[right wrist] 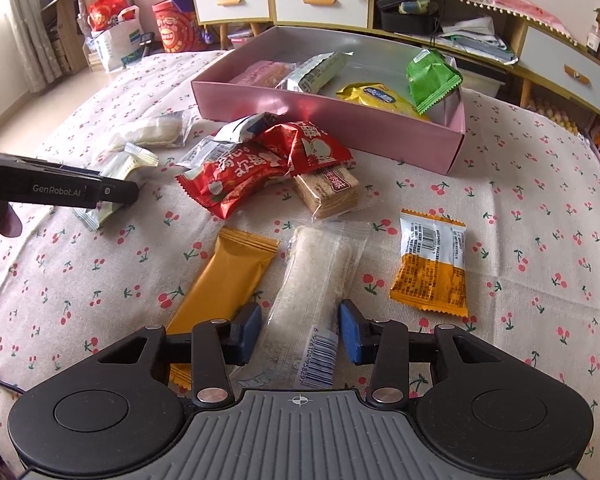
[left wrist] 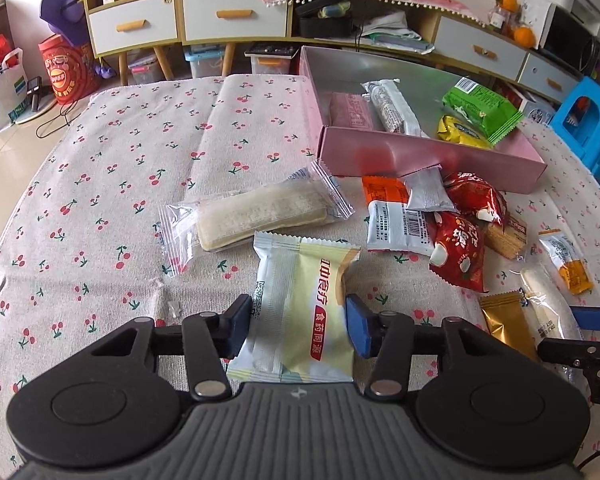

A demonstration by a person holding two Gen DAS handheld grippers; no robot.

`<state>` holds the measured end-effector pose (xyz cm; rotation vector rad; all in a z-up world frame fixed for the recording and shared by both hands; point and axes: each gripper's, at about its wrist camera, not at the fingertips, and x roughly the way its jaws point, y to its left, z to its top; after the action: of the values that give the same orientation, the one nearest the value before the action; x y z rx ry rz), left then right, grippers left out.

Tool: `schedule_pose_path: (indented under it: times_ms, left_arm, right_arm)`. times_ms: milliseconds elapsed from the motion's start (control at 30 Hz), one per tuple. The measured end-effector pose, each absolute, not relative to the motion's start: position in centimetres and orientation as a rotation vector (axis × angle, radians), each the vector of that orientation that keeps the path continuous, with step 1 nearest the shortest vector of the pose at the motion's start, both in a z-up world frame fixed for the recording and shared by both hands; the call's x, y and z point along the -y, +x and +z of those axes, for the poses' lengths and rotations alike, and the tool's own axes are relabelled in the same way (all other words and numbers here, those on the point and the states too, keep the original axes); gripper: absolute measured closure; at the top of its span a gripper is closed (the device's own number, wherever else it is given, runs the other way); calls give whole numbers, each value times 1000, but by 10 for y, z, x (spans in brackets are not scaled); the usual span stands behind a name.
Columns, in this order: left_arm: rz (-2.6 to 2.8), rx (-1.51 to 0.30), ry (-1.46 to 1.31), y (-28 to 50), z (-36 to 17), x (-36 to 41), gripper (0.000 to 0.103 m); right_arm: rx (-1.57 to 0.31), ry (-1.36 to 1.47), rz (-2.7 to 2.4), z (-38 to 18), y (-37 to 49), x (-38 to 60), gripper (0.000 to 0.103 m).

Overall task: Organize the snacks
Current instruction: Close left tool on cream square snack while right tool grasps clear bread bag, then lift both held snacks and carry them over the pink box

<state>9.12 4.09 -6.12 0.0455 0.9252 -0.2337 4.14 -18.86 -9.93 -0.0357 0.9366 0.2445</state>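
Both grippers stand ready to grasp, so the step in hand looks like closing on two snacks at once. The left gripper [left wrist: 299, 320] has its jaws set wide on either side of a pale yellow-and-white packet [left wrist: 300, 304] lying on the cherry-print table [left wrist: 100, 168]; the right gripper [right wrist: 299, 330] likewise straddles a clear-wrapped rice bar [right wrist: 318, 280], its jaws open and not yet pinching. Squeeze gently across each packet's middle, since crinkly film slips and the contents crush. The pink box [right wrist: 328, 120] lies ahead, already holding several packets, with free floor at its centre. A red snack pile [right wrist: 260, 160] sits between gripper and box, so lift clear over it.
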Motion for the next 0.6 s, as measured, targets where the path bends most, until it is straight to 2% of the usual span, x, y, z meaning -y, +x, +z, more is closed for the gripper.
schedule_pose_path:
  times_ms: [600]
  left_arm:
    - [-256,-954,-64,89,-43,-42,58]
  right_arm:
    - [-919,147,238,-68,45,208,70]
